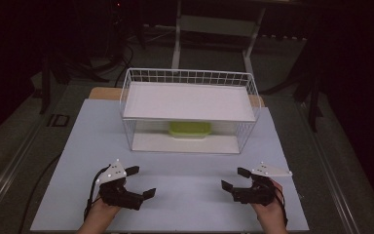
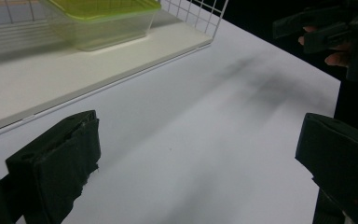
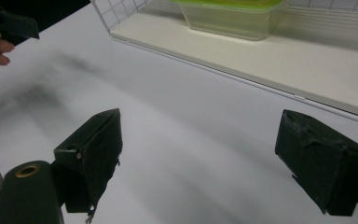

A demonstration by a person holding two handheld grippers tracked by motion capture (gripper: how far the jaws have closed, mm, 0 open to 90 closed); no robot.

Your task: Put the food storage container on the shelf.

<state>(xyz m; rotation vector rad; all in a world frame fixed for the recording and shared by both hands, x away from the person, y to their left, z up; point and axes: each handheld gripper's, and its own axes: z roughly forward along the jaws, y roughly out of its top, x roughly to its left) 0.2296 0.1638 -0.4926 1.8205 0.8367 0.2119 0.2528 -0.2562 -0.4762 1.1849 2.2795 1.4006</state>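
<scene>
Both your grippers rest near the tabletop's front edge, jaws spread, holding nothing.

Your left gripper (image 1: 142, 182) and right gripper (image 1: 234, 178) face the wire basket (image 1: 190, 77); its white shelf (image 1: 190, 100) roofs the green-lidded container (image 1: 190, 129) at the tabletop's far edge.

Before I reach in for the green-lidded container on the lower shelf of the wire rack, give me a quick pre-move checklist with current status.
1. Left tongs open and empty: ok, jaws stand wide apart.
2. Right tongs open and empty: ok, jaws wide apart too.
3. Container upright with its lid on: ok, sits level on the lower shelf.
4. Path from tongs to the rack's front: ok, bare white table top between them.
5. Rack's front side open: ok, no wires cross it in the left gripper view.
6. Headroom under the upper shelf for a top grasp: cannot tell.
</scene>
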